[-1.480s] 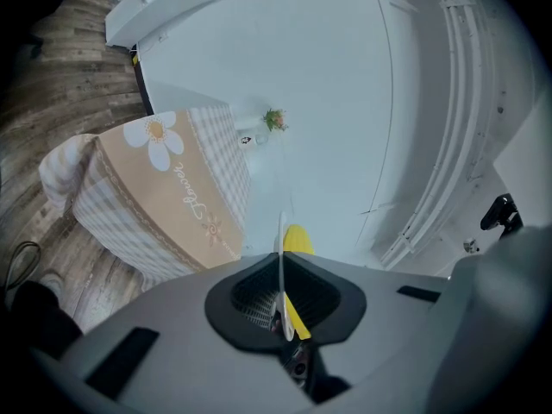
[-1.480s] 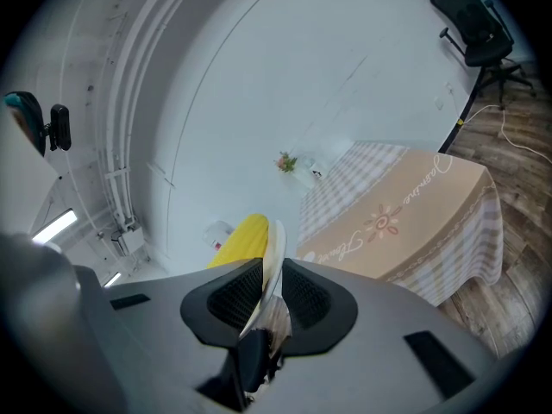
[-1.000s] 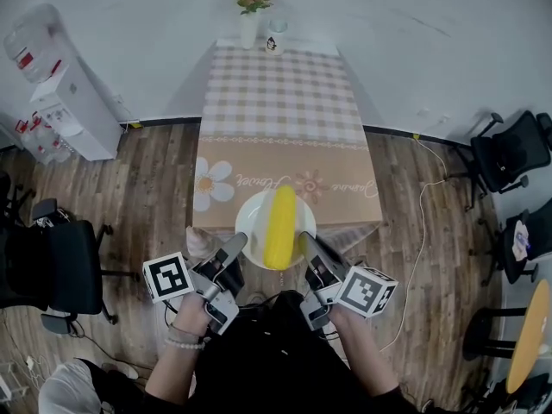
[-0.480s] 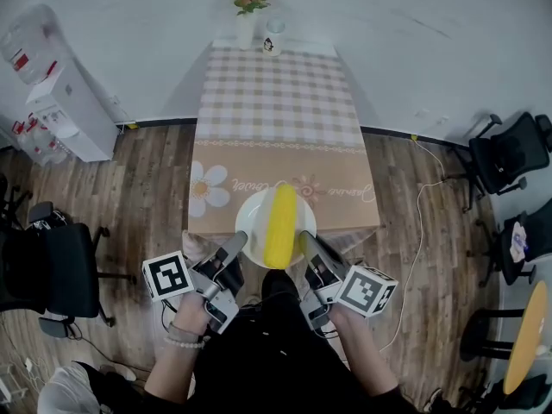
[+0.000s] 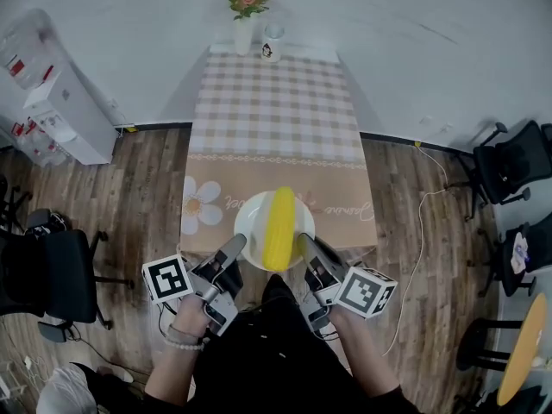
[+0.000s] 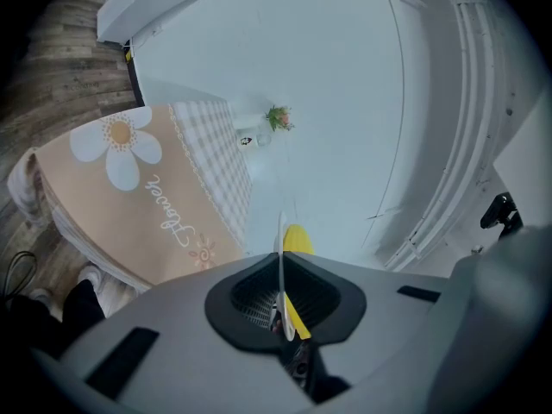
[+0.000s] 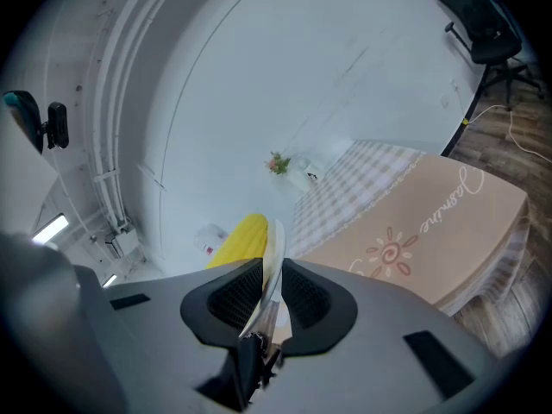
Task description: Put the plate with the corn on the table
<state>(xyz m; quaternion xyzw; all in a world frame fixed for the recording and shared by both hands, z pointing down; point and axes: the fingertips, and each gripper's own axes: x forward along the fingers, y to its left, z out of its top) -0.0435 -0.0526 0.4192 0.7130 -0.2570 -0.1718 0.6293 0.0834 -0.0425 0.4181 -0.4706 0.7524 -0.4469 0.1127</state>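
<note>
Both tools are pinching the thin rim of a round white plate (image 5: 251,221), the left tool (image 5: 235,247) on its left side, the right tool (image 5: 305,243) on its right. A long yellow corn (image 5: 279,228) is lying on it. The plate is hanging low in the middle of the frame, by the near end of the table (image 5: 274,115).

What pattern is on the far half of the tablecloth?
A beige-and-white check covers that part of the tablecloth; the head view shows it best.

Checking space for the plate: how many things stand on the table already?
2: a vase of flowers at the far edge, and a mug just right of it. The held plate covers a patch near the front edge.
</note>
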